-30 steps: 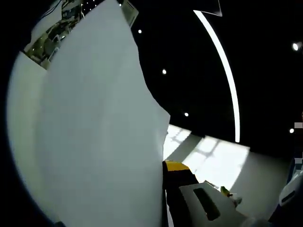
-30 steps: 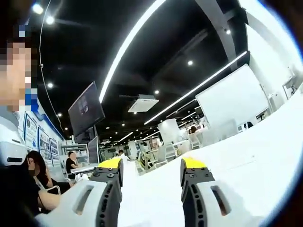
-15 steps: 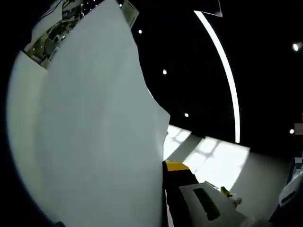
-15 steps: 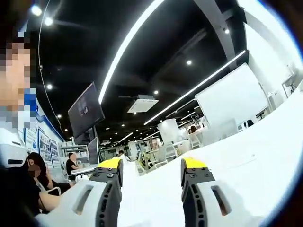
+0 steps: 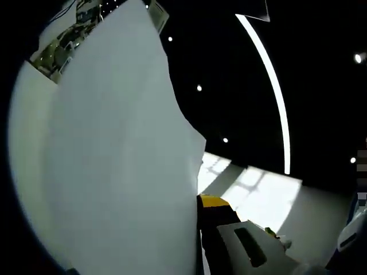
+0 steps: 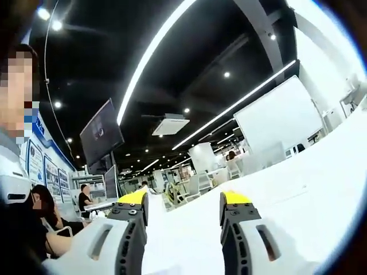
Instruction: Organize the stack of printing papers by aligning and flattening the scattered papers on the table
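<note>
In the right gripper view the right tongs (image 6: 183, 215) stand released, the two yellow-tipped jaws well apart with nothing between them. Beyond the tips a white sheet surface, most likely the printing papers (image 6: 298, 195), runs across the lower right; whether it lies flat on the desk I cannot tell from this tilt. Farther off are a dark monitor (image 6: 102, 136) hung high, seated people (image 6: 86, 197) at left, and long ceiling light strips (image 6: 150, 51) overhead.

In the left gripper view one jaw of the left tongs (image 5: 198, 229) rises at the bottom, its yellow tip tight against the edge of a large white sheet of paper (image 5: 109, 166) that stands upright and covers the left half. The other jaw is hidden behind the sheet, so the tongs appear clenched on the paper. Behind it lies dark ceiling with a curved light strip (image 5: 272, 86).

Risks, as I judge them: the sheet is held by one edge only, so it could slip, bend or crease when brought down. The right tongs, being empty, give it no support, and the stack may end up misaligned.
</note>
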A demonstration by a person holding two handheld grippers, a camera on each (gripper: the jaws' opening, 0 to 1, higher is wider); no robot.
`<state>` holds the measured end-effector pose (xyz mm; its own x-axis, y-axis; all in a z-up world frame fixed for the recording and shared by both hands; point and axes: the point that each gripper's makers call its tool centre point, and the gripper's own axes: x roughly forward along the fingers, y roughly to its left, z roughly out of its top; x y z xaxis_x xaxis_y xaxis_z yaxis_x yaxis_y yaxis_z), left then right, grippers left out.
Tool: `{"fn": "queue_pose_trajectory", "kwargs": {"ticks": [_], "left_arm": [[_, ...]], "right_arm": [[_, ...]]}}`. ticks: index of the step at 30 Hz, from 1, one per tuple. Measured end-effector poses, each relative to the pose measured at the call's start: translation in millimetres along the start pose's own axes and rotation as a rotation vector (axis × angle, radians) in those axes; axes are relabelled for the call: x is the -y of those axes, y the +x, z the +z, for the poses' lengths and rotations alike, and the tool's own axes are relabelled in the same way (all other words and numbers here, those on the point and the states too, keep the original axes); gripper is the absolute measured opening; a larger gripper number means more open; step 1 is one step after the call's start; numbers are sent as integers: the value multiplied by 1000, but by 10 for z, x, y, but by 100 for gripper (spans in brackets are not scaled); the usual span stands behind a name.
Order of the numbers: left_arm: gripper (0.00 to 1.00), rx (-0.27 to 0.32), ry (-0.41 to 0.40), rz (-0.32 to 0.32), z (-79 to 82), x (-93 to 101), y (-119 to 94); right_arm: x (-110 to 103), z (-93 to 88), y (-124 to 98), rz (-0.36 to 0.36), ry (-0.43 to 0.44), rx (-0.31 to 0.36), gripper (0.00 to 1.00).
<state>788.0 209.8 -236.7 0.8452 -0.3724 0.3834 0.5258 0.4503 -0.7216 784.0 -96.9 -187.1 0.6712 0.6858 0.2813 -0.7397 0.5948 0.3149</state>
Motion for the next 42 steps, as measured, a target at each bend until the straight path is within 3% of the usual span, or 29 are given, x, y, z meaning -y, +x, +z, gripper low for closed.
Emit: {"fn": "queue_pose_trajectory", "kwargs": {"ticks": [6, 17, 31, 42], "left_arm": [[6, -1, 2, -2, -2, 7, 3], [6, 0, 1, -1, -5, 12, 5], [6, 1, -2, 1, -9, 11, 6], [6, 0, -6, -1, -5, 7, 4]], "right_arm": [[38, -25, 4, -27, -37, -15, 48], [214, -45, -10, -114, -73, -32, 61], [648, -109, -118, -258, -90, -80, 70], [822, -67, -210, -321, -108, -81, 73]]}}
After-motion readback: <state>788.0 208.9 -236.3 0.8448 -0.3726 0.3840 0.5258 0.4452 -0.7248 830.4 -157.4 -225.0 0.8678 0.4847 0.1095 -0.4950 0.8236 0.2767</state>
